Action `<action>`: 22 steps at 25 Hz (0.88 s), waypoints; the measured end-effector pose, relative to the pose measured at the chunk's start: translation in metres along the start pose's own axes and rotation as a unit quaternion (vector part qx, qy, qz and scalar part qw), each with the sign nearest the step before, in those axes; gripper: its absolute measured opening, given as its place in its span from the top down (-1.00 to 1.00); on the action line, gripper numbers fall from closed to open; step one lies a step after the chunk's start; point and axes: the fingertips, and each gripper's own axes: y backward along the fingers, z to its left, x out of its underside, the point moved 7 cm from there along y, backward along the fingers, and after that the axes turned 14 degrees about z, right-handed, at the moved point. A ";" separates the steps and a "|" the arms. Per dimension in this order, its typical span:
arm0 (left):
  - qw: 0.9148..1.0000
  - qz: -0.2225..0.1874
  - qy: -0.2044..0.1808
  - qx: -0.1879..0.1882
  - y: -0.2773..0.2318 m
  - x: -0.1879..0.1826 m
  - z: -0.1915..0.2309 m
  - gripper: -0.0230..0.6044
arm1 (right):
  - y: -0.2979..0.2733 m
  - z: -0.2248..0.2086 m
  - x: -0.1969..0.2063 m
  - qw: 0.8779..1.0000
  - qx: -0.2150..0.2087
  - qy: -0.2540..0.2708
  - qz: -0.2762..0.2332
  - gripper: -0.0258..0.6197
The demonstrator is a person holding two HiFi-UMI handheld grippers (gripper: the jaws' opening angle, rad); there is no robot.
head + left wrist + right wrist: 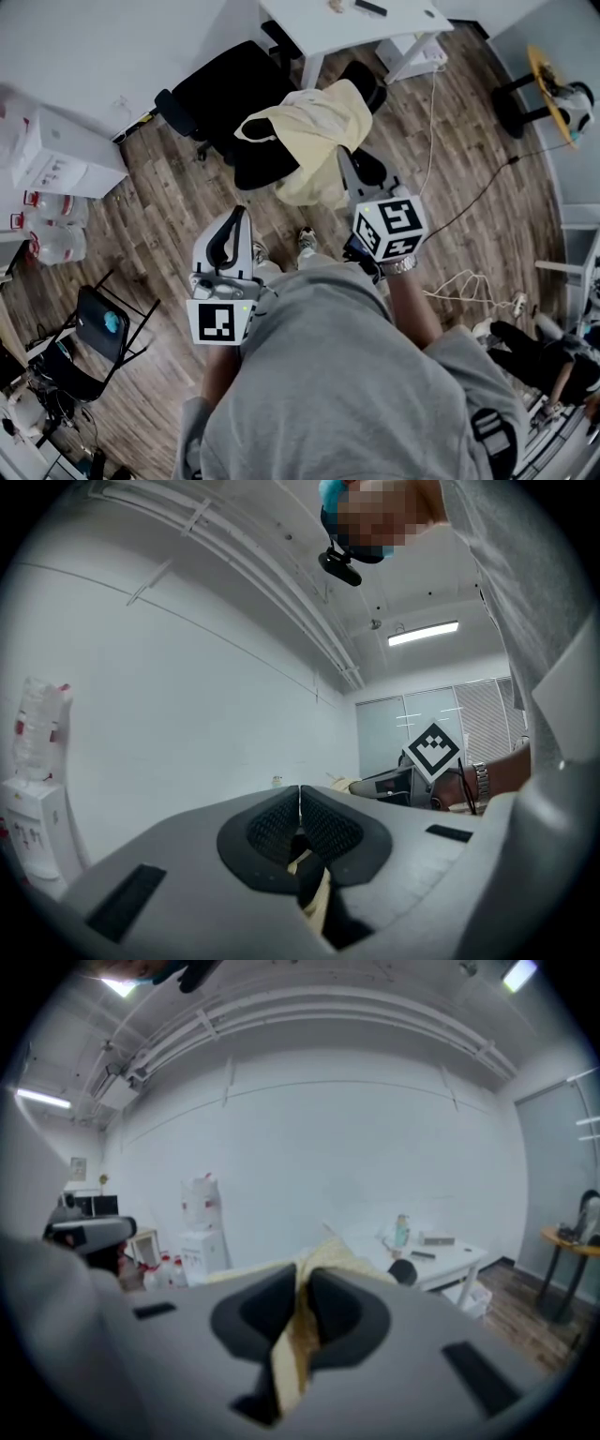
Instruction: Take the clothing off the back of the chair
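A pale yellow garment [314, 127] hangs over the back of a black office chair [234, 103] and is pulled up off it on the near side. My right gripper [345, 167] is shut on the garment's near edge. In the right gripper view a fold of yellow cloth [296, 1321] is pinched between the pads. My left gripper [241, 216] hovers left of the garment, apart from it, with its pads [281, 822] pressed together and nothing held. Yellow cloth [317, 892] shows only through the gap beneath them.
A white desk [323, 28] stands beyond the chair. A white cabinet [56, 155] and water bottles [56, 239] are at the left. A black folding chair [98, 328] stands at the lower left. Cables [469, 281] trail over the wood floor at the right, near a seated person [544, 352].
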 end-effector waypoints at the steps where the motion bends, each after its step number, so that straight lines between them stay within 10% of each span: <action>1: 1.000 -0.002 -0.002 0.002 -0.001 -0.001 0.000 0.80 | 0.002 0.000 -0.002 1.000 0.001 0.001 -0.003 0.74; 22: 0.996 -0.013 -0.039 0.076 -0.024 -0.019 0.000 0.80 | 0.034 0.011 -0.030 0.998 0.034 0.006 -0.057 0.74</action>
